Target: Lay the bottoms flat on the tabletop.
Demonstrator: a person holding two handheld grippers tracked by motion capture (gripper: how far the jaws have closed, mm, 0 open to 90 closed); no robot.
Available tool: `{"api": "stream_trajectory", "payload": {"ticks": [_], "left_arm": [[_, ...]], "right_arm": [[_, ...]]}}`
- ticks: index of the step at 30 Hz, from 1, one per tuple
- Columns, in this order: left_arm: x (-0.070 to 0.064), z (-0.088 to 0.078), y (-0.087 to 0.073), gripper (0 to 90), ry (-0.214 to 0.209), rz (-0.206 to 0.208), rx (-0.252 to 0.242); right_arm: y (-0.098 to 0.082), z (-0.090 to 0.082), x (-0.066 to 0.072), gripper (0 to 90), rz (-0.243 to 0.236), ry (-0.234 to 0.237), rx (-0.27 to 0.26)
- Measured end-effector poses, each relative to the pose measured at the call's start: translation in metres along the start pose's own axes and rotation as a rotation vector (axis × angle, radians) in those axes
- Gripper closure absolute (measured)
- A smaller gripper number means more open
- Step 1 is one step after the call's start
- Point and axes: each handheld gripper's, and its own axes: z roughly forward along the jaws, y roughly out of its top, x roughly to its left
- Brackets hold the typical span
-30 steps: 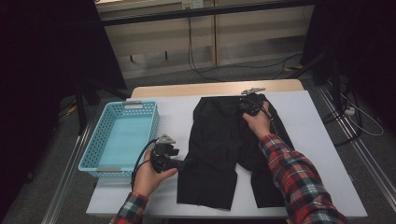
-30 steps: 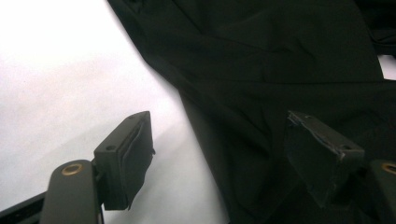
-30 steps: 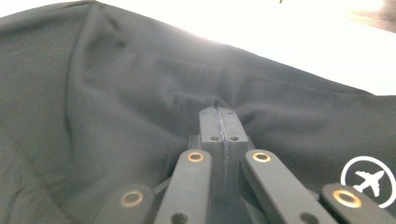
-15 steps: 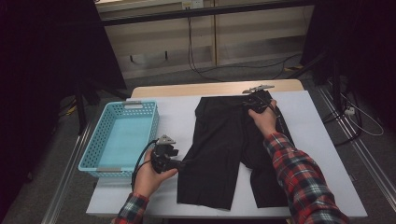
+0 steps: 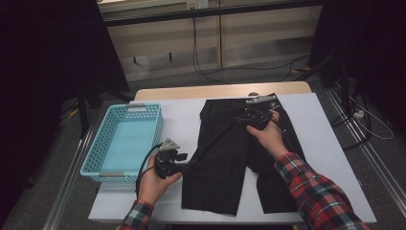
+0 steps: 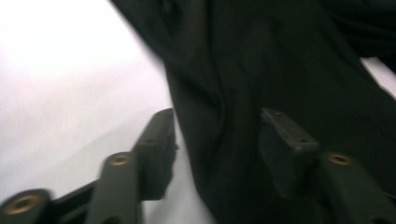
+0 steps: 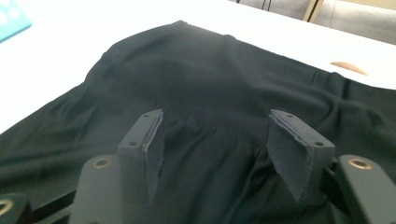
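Black shorts (image 5: 225, 158) lie spread flat on the white table (image 5: 182, 120), waistband at the far side. My left gripper (image 5: 187, 165) sits at the left edge of the near left leg. Its jaws have just been closing and still stand apart, with the fabric edge (image 6: 224, 116) between them in the left gripper view (image 6: 217, 140). My right gripper (image 5: 242, 117) hovers over the waistband area. Its jaws have just been opening, and there is nothing between them above the cloth (image 7: 210, 70) in the right gripper view (image 7: 215, 140).
A light-blue plastic basket (image 5: 95, 158) stands at the table's left, close to my left hand; its corner (image 7: 9, 16) shows far off. A cable trails from the left gripper toward the near table edge. Bare white table (image 7: 46, 60) lies left of the shorts.
My right hand has drawn back a little from the far waistband edge toward the person. The left hand has stayed put at the shorts' left edge.
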Motion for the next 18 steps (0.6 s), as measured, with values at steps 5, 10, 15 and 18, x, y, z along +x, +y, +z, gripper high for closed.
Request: {"api": "stream_trajectory", "payload": {"ticks": [5, 10, 15, 18], "left_arm": [[0.002, 0.011, 0.011, 56.9, 0.028, -0.002, -0.002], [-0.002, 0.024, 0.016, 64.6, 0.024, 0.012, 0.006], [0.005, 0.035, 0.012, 71.3, 0.025, -0.019, 0.064], [0.006, 0.037, 0.012, 74.9, 0.029, -0.016, 0.065]], "right_arm": [[-0.009, -0.006, 0.003, 34.3, 0.009, 0.01, 0.01], [-0.013, -0.015, 0.003, 31.4, -0.003, 0.004, 0.004], [-0.018, -0.025, 0.003, 30.7, 0.005, 0.009, -0.01], [-0.018, -0.027, 0.004, 30.7, 0.009, 0.014, -0.012]]}}
